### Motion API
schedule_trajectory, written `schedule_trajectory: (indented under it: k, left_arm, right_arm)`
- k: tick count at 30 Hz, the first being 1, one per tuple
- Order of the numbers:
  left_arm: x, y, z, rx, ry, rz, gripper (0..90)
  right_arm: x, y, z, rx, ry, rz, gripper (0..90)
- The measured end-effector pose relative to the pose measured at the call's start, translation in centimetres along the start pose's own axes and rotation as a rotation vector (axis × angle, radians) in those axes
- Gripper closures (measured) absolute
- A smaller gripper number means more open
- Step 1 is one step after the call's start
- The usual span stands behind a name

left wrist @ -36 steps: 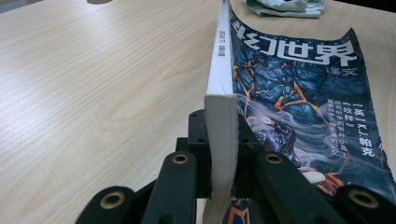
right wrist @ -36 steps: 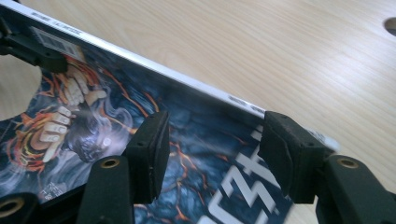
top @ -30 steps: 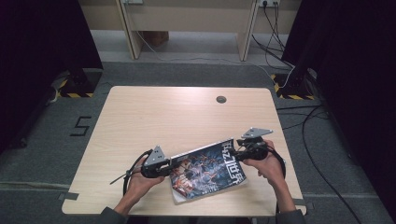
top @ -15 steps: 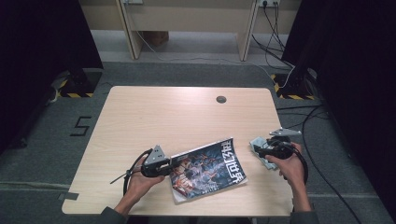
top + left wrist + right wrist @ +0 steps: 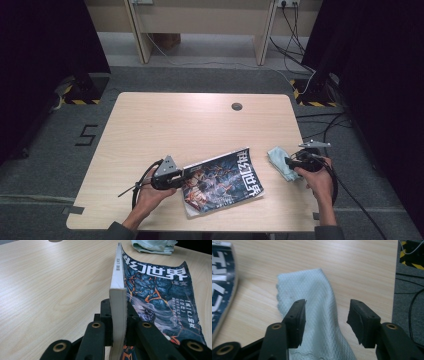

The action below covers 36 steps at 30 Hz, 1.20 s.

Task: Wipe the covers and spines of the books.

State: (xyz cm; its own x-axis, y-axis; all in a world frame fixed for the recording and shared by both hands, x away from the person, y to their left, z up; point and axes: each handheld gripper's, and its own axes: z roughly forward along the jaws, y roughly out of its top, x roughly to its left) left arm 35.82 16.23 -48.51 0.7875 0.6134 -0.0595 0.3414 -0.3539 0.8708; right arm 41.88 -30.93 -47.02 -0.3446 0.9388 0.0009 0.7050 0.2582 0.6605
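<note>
Left hand-held gripper [image 5: 176,178]: jaws clamped on the spine edge of the magazine [image 5: 222,180], near its lower corner. In the left gripper view the spine [image 5: 118,287] stands up between my pads and runs straight away from them, the cover falling off to the right of the jaws. The rest of the magazine lies on the table [image 5: 190,125].

Right hand-held gripper [image 5: 325,320]: jaws about half open, having just been closing. The cloth [image 5: 317,305] lies under and between them; the left pad sits over the cloth, the right pad stands apart from it beyond the cloth's edge. Nothing gripped yet. From above, the cloth [image 5: 281,161] is just ahead of this gripper, and the magazine lies beyond it.

Handling, judged:
- Cloth: pale blue-green, waffle weave, crumpled. Light, soft, limp; it should bunch instead of lifting flat. Best taken at a raised fold near the middle, pinching a thick gather so it does not slip out.
- Magazine: thin, glossy cover, likely slick and floppy. The spine is the stiffest part, so the present hold is the right place; a hold on loose page edges would let it sag or fan.

Risk: the right pad closing on bare table beside the cloth.
</note>
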Motion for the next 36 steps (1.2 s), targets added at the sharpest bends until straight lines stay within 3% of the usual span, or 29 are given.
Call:
schedule_trajectory:
  k: [11, 17, 23, 26, 32, 36]
  left_arm:
    - [0.0, 0.0, 0.1, 0.001, 0.002, 0.001, 81.9]
    - [0.0, 0.0, 0.1, -0.001, -0.001, -0.004, 81.9]
    - [0.0, 0.0, 0.1, -0.002, -0.001, -0.007, 81.8]
    - [0.0, 0.0, 0.0, -0.003, -0.002, -0.004, 81.8]
    - [0.0, 0.0, 0.0, -0.003, 0.000, 0.000, 81.9]
    - [-0.1, 0.0, 0.1, -0.005, 0.003, 0.006, 82.1]
  right_arm:
    - [0.3, -0.8, 1.5, 0.078, 0.016, -0.052, 61.6]
    - [0.5, -0.8, 1.8, 0.071, 0.009, -0.103, 73.2]
    - [0.4, -0.8, 1.7, 0.056, 0.016, -0.102, 79.8]
    - [0.4, -0.5, 1.2, 0.033, 0.021, -0.100, 80.3]
    - [1.0, 0.8, -0.7, -0.072, 0.051, -0.086, 80.5]
    - [2.4, 2.2, -2.2, -0.149, 0.084, -0.105, 80.5]
